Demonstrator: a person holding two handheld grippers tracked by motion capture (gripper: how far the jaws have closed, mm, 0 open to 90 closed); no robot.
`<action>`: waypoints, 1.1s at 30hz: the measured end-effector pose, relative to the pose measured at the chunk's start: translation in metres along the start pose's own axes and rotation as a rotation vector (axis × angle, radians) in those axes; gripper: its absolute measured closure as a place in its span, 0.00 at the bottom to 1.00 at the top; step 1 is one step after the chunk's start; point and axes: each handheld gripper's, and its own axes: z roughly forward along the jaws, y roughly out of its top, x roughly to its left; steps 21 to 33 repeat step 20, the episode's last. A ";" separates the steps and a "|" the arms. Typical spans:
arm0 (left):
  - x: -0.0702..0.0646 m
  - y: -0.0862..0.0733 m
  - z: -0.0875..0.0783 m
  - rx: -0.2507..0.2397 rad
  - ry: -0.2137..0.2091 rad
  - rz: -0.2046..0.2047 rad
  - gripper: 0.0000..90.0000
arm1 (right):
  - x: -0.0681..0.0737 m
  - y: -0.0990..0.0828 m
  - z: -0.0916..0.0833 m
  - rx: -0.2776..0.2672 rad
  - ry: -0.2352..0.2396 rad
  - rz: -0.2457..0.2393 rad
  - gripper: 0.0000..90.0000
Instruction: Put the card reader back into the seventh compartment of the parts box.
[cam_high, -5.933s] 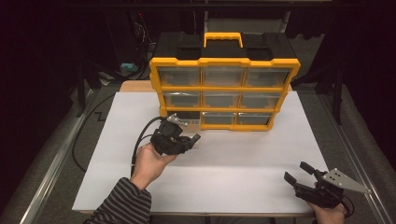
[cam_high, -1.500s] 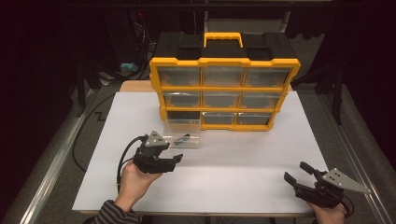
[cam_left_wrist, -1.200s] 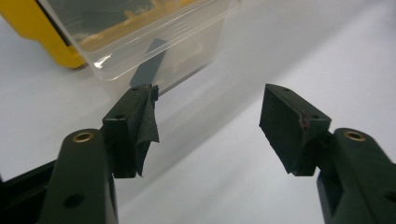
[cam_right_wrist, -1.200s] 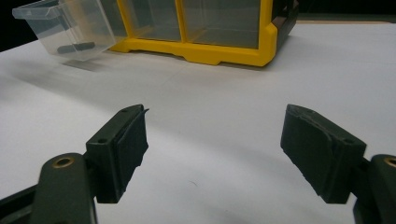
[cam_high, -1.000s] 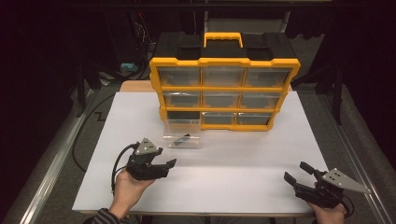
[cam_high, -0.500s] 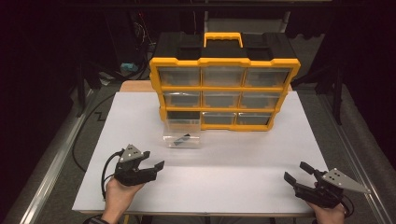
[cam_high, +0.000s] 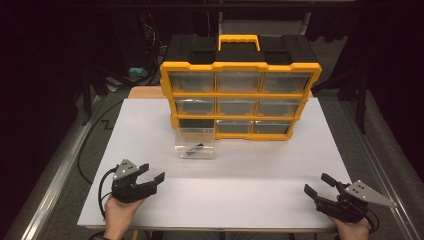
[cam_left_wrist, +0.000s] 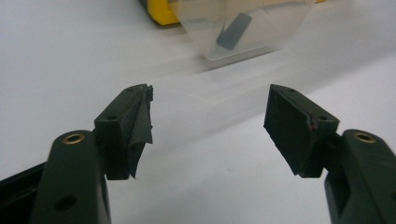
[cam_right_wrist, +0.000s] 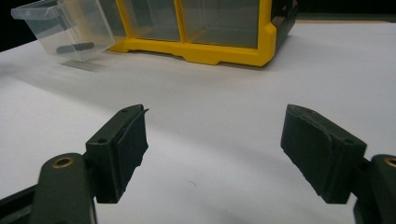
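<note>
Hands rest low at near table corners; left gripper (cam_high: 151, 176) and right gripper (cam_high: 317, 185) jaws gape, empty.

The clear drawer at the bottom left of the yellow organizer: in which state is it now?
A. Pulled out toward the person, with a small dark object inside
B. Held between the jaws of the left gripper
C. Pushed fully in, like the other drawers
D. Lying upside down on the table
A: the clear drawer sticks out in front of the yellow organizer, and a small dark object lies inside it, while the left gripper is apart from it, open.
</note>
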 end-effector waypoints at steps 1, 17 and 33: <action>0.002 -0.002 -0.001 -0.006 0.003 -0.006 0.36 | 0.000 0.000 0.000 0.000 0.001 -0.001 0.26; 0.020 -0.024 -0.007 -0.049 0.012 -0.109 0.34 | 0.000 0.000 -0.001 -0.005 0.002 -0.002 0.26; 0.019 -0.025 -0.007 -0.049 0.010 -0.104 0.34 | 0.000 0.000 -0.001 -0.004 0.004 -0.001 0.26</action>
